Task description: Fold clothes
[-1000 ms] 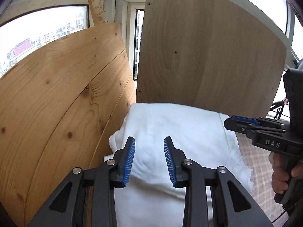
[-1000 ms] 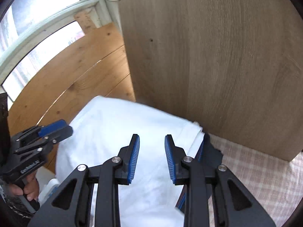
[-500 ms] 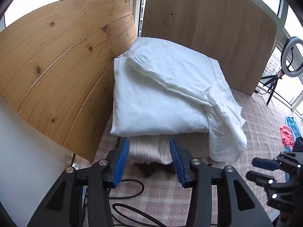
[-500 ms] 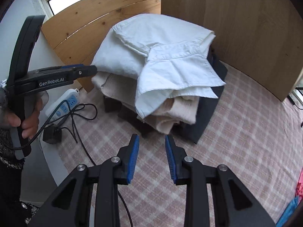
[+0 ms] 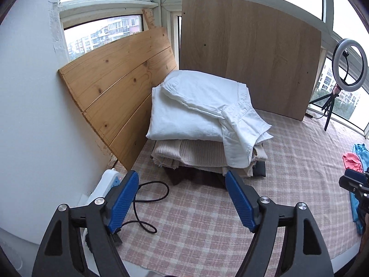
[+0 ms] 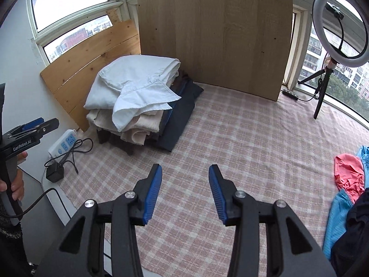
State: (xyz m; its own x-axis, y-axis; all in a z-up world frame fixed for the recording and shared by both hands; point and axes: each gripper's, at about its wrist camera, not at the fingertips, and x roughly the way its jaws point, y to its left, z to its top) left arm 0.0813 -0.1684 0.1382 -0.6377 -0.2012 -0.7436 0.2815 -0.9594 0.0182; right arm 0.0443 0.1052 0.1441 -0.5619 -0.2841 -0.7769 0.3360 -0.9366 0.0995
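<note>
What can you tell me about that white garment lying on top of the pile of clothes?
The white garment is a folded piece of crisp, woven-looking cloth with stitched hems. It sits topmost on the stack, resting on a cream ribbed knit. One loose stitched flap droops over the stack's front edge. It lies in the corner beside the leaning wooden boards. No gripper touches it.

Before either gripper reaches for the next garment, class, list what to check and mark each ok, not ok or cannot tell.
1. Left gripper jaws open, empty: ok.
2. Right gripper jaws open, empty: ok.
3. Folded white shirt resting on top of the clothes stack: ok.
4. White shirt neatly squared: not ok, one corner droops over the side.
5. Unfolded pink garment lying on the checked cloth: ok.
6. Black power cable clear of working area: ok.
</note>
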